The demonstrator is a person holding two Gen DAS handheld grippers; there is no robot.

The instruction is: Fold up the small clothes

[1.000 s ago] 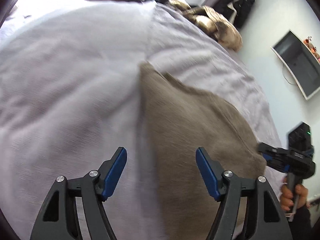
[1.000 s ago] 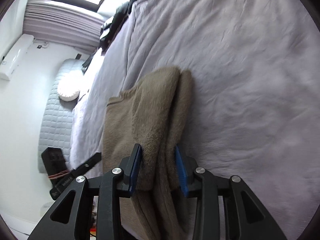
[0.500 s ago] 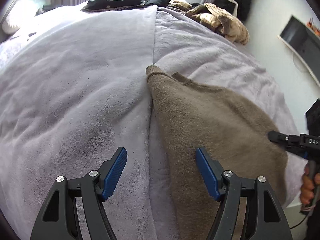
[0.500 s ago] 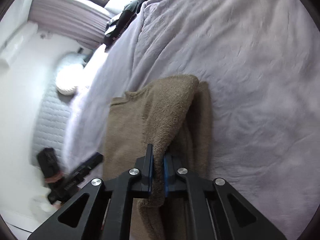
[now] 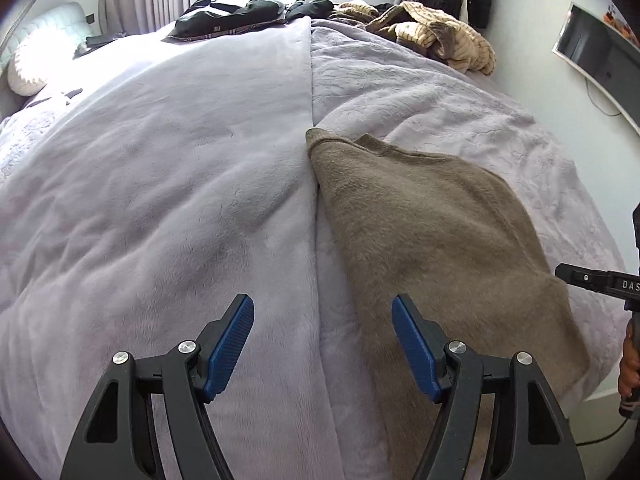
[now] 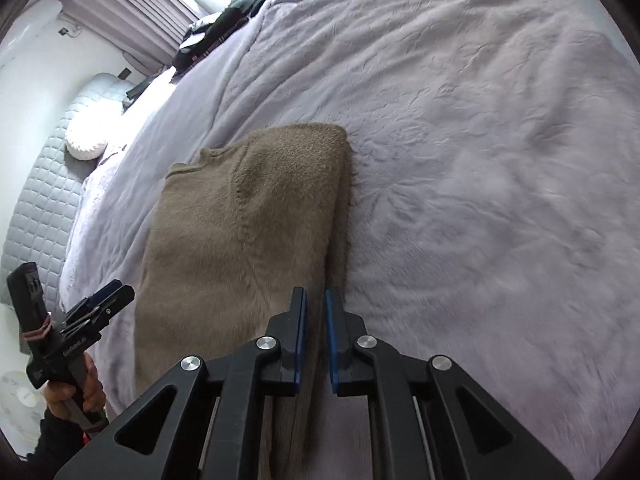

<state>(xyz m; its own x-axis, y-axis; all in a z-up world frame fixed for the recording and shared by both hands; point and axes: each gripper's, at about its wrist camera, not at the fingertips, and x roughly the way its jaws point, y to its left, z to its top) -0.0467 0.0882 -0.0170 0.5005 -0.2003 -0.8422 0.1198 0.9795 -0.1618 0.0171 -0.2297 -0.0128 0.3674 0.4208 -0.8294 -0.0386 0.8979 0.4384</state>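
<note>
The left gripper (image 5: 323, 344) has its blue ribbed pads (image 5: 230, 346) spread wide and released, nothing between them but bare bed. The soft lilac plush bedspread (image 5: 160, 200) fills the space under and ahead of them, its centre seam running straight out from the gap. Just right of that seam, past the right-hand pad, lies the fuzzy taupe knitted sweater (image 5: 432, 240), folded lengthwise, its ribbed collar at the far end. Beyond it, at the far edge of the bed, sit a heap of dark clothes (image 5: 240, 18) and a tan striped knitted garment (image 5: 440, 36).

Over to the right gripper (image 6: 316, 338): its pads are clenched on the sweater's (image 6: 248, 232) doubled near edge, pinching the folded fabric between them. The sweater stretches away ahead and to the left of these fingers, flat on the bedspread (image 6: 480, 160). Further left, a hand (image 6: 76, 390) grips the other tool's handle.
</note>
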